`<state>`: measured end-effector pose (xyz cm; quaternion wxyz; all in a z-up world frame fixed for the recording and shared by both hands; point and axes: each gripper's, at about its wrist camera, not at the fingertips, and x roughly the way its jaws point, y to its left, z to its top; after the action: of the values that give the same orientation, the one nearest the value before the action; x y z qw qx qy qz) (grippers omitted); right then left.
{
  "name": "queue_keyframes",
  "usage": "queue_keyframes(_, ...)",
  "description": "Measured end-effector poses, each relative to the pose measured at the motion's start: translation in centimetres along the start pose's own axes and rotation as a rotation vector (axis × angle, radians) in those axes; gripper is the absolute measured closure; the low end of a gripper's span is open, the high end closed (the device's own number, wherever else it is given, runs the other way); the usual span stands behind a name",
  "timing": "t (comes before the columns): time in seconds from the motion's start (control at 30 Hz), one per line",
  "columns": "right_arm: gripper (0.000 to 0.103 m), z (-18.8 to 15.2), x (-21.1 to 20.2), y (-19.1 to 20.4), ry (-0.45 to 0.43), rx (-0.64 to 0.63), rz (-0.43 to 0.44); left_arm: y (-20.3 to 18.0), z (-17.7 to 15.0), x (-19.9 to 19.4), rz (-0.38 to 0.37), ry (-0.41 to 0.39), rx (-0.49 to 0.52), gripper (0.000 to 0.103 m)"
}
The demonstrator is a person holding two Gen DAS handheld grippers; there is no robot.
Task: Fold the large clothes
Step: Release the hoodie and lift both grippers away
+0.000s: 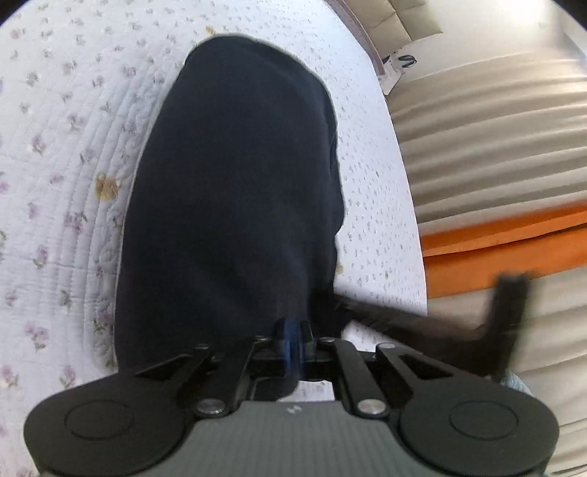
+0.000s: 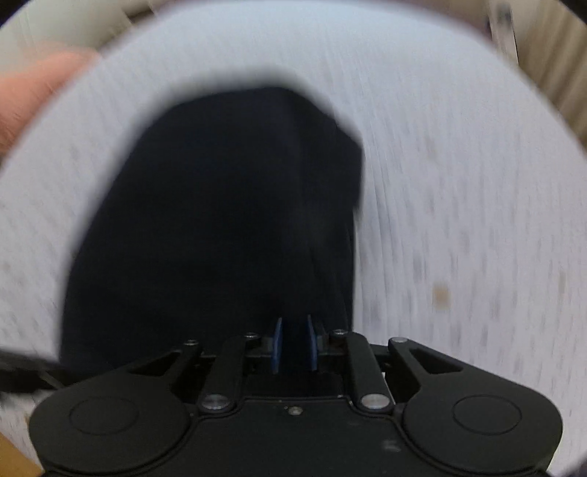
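Note:
A dark navy garment lies stretched out on a quilted floral bedspread. My left gripper is shut on the near edge of the garment, its blue pads pressed together on the cloth. A strip of the cloth trails right to the other gripper, which shows blurred. In the right wrist view the same garment fills the middle, and my right gripper pinches its near edge between blue pads a small gap apart. This view is motion-blurred.
The bed's right edge drops to a beige ribbed surface with an orange band. A beige headboard or cushion is at the far top. A blurred pink shape shows at the upper left of the right wrist view.

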<state>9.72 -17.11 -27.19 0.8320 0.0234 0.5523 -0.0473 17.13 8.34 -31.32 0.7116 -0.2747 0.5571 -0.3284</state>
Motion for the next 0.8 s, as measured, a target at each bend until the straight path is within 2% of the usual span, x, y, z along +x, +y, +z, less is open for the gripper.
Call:
queue_keyframes(0.07,0.089,-0.7,0.1,-0.5,0.091,0.044,-0.090,-2.5,0.4,-2.1,0.031,-0.015,0.066,0.095)
queue_keyframes(0.1,0.089,-0.9,-1.2,-1.0,0.084,0.073,-0.090,-3.6,0.4,-3.3,0.043,-0.024,0.098,0.092)
queue_keyframes(0.13,0.088,-0.8,-2.5,-1.5,0.066,0.093,-0.078,-4.8,0.4,-4.5,0.061,-0.033,0.128,0.090)
queue_keyframes(0.17,0.084,-0.8,-4.4,-1.7,0.043,0.102,-0.072,-6.4,0.6,-6.0,0.087,-0.052,0.171,0.085)
queue_keyframes(0.2,0.070,-1.0,-6.0,-1.8,0.019,0.099,-0.074,-7.5,0.5,-7.5,0.105,-0.072,0.210,0.081)
queue_keyframes(0.27,0.054,-1.5,-10.2,-1.7,-0.030,0.073,-0.089,-11.0,0.8,-10.6,0.164,-0.135,0.305,0.077)
queue_keyframes(0.33,0.054,-1.4,-14.0,-1.7,-0.071,0.082,-0.098,-14.1,0.4,-13.6,0.241,-0.206,0.390,0.074)
queue_keyframes(0.37,0.048,-0.7,-15.1,-2.0,-0.084,0.101,-0.092,-15.6,0.4,-14.8,0.288,-0.240,0.425,0.071)
queue_keyframes(0.4,0.036,-0.4,-16.6,-2.1,-0.102,0.128,-0.084,-16.8,0.5,-15.7,0.328,-0.268,0.450,0.067)
queue_keyframes(0.47,0.021,0.7,-20.1,-1.8,-0.155,0.176,-0.061,-19.8,0.7,-17.7,0.414,-0.330,0.493,0.060)
queue_keyframes(0.57,0.021,2.6,-25.2,-0.5,-0.250,0.182,-0.027,-24.3,0.8,-20.8,0.465,-0.382,0.562,0.056)
queue_keyframes(0.63,0.021,3.9,-28.4,0.6,-0.305,0.173,-0.021,-27.2,0.2,-23.6,0.424,-0.434,0.638,0.045)
queue_keyframes(0.7,0.020,4.9,-31.5,1.8,-0.373,0.160,-0.018,-29.8,-0.8,-26.4,0.382,-0.522,0.730,0.006)
queue_keyframes(0.73,0.020,5.2,-32.8,2.2,-0.409,0.162,-0.017,-30.8,-1.2,-27.3,0.382,-0.562,0.756,0.001)
queue_keyframes(0.8,0.017,5.5,-35.1,2.8,-0.477,0.174,-0.008,-32.2,-2.1,-29.1,0.414,-0.636,0.779,0.001)
